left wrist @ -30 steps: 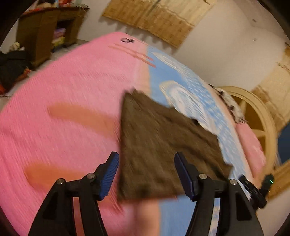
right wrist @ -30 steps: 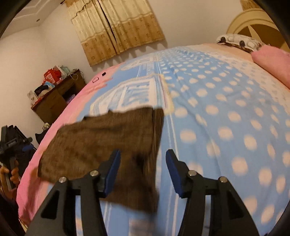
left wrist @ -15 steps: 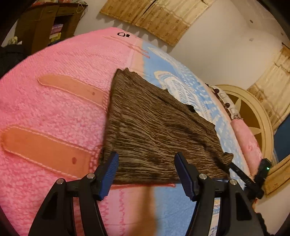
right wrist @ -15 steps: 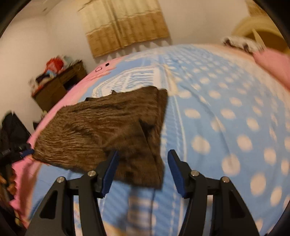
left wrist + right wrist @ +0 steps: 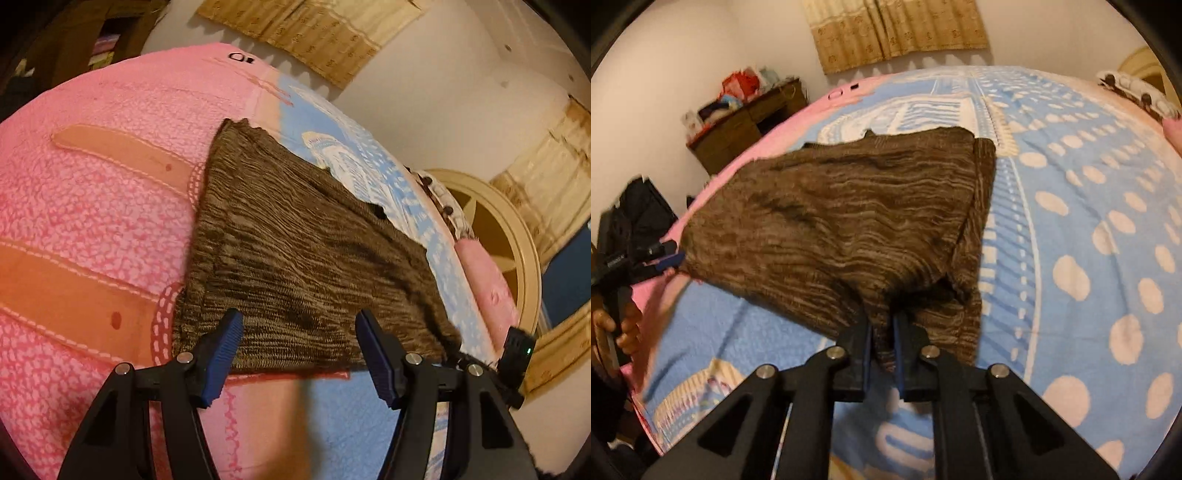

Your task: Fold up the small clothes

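Observation:
A small brown ribbed garment (image 5: 295,251) lies spread flat on the pink and blue bed blanket (image 5: 92,221). My left gripper (image 5: 297,332) is open, and the garment's near edge lies between its blue pads without touching them. In the right wrist view the same garment (image 5: 842,214) bunches at its near corner, where my right gripper (image 5: 882,332) is closing its jaws; the pads press on the fabric. The left gripper (image 5: 661,254) also shows at the garment's far left corner, held by a person's hand (image 5: 624,325).
The dotted blue blanket (image 5: 1071,184) stretches away to the right. A round cream headboard (image 5: 517,251) and a pink pillow (image 5: 487,280) stand at the bed's head. A cluttered wooden cabinet (image 5: 746,129) and a dark bag (image 5: 639,206) are beside the bed.
My right gripper dropped onto the garment's near corner and its jaws went from wide apart to pinching the cloth. The left gripper sank closer to the garment's edge, jaws unchanged.

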